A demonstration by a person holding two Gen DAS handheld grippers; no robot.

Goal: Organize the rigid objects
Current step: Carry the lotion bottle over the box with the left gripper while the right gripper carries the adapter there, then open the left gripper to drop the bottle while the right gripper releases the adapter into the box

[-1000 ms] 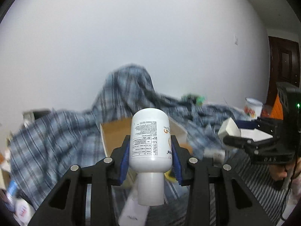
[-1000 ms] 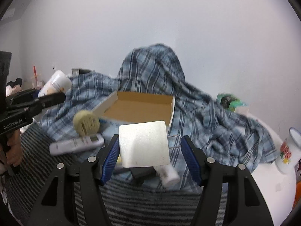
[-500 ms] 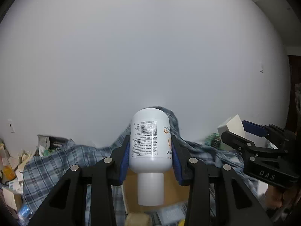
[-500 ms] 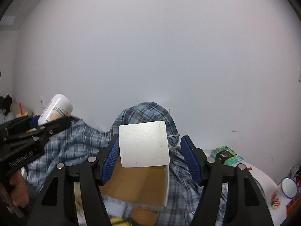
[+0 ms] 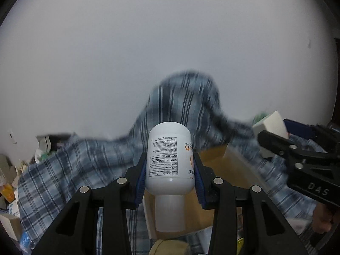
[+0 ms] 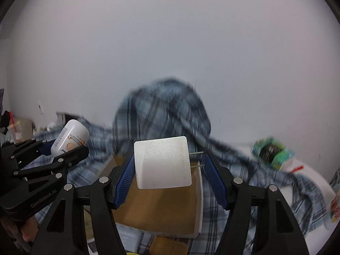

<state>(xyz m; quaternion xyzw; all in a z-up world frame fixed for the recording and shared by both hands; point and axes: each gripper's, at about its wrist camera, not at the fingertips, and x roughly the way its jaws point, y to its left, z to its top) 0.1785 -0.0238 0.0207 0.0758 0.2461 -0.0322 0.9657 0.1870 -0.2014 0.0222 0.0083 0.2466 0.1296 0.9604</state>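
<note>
My left gripper (image 5: 170,170) is shut on a white plastic bottle (image 5: 170,161) with a printed label, cap toward the camera; it also shows in the right wrist view (image 6: 70,138). My right gripper (image 6: 170,165) is shut on a white square charger plug (image 6: 162,162) with two metal prongs on its right side; the plug also shows in the left wrist view (image 5: 271,125). Both grippers hang above an open cardboard box (image 6: 161,208), which lies on a blue plaid cloth (image 6: 161,110).
A white wall fills the background. A green and black packet (image 6: 269,150) lies at the right on a white surface. Cartons and clutter (image 5: 10,191) sit at the far left. Small items lie in front of the box.
Both views have tilted down again: the plaid cloth and the cardboard box fill more of the lower frame than half a second ago. Both grippers keep their holds.
</note>
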